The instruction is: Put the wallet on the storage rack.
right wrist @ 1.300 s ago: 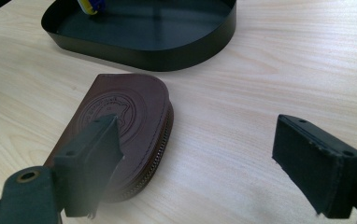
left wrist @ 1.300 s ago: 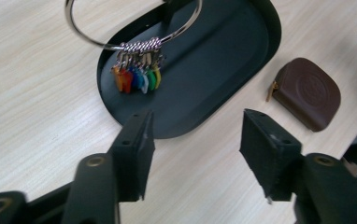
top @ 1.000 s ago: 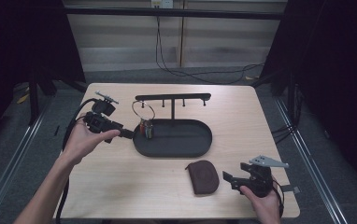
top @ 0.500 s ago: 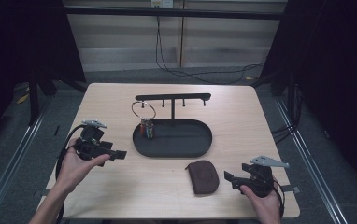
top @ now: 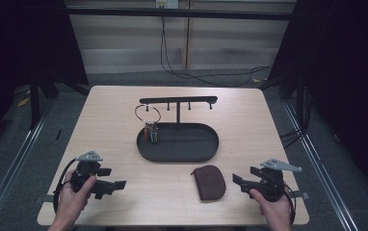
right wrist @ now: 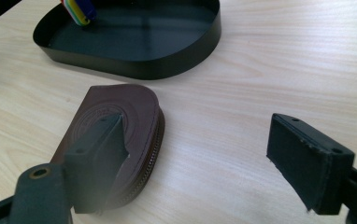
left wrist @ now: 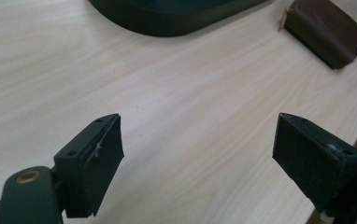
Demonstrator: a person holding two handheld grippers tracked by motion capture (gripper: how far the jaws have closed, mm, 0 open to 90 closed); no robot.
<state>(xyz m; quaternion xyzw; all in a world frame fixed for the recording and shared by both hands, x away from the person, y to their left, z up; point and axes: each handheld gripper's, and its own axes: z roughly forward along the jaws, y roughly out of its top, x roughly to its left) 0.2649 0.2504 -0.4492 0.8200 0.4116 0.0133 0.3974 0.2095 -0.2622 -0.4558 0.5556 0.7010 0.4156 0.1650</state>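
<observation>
A black oval tray (top: 177, 158) stands mid-table with a T-shaped rail (top: 178, 100) over it. A key ring (top: 148, 114) hangs from the rail's left peg, and its coloured tags (top: 151, 132) reach down into the tray's left end. A brown leather pouch (top: 209, 182) lies in front of the tray. My left gripper (top: 112, 177) is low over the front left of the table. Its jaws have just been opening and stand open with nothing between them (left wrist: 197, 158). My right gripper (top: 245, 176) is open just right of the pouch (right wrist: 134, 105), its left jaw over the pouch's edge.
The tray's rim (right wrist: 134, 58) and the tags (right wrist: 79, 10) lie ahead in the right gripper view. The tray's edge (left wrist: 167, 25) and the pouch (left wrist: 327, 29) sit far ahead in the left gripper view. Bare wood lies between the grippers; the table's front edge is close behind both hands.
My left gripper has drawn back from the tray's left end, by the key ring, to the front left of the table and sunk lower. The right gripper has stayed put.
</observation>
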